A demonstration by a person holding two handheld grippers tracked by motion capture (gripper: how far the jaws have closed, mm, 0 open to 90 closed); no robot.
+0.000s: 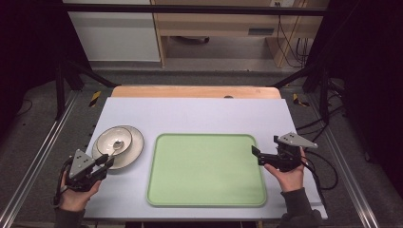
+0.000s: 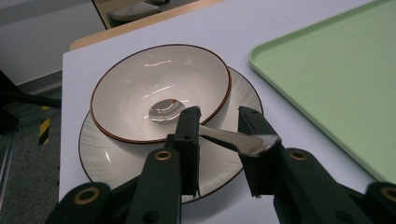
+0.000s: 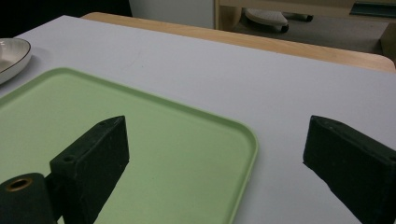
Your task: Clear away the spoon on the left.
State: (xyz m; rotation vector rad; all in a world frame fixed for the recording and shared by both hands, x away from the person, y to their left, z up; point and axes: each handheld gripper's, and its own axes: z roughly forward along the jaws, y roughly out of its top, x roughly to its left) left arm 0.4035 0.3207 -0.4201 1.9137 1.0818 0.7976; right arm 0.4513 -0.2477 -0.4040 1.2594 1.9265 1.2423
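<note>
Reaching in from the table's near-left corner, the left gripper (image 2: 218,122) has its two black jaws either side of the handle of a metal spoon (image 2: 205,126). The handle's flat end lies against the right-hand jaw, while a sliver of gap shows at the other, so whether they pinch it cannot be told. The spoon's long axis runs away from the jaws, handle end nearest and raised over the rim, head pointing down into the middle of the cream bowl (image 2: 140,79). That bowl sits on a ribbed plate (image 2: 100,156), just left of the green tray (image 1: 206,168). At the tray's right edge the right gripper (image 3: 215,154) hovers with jaws spread wide, gripping nothing.
</note>
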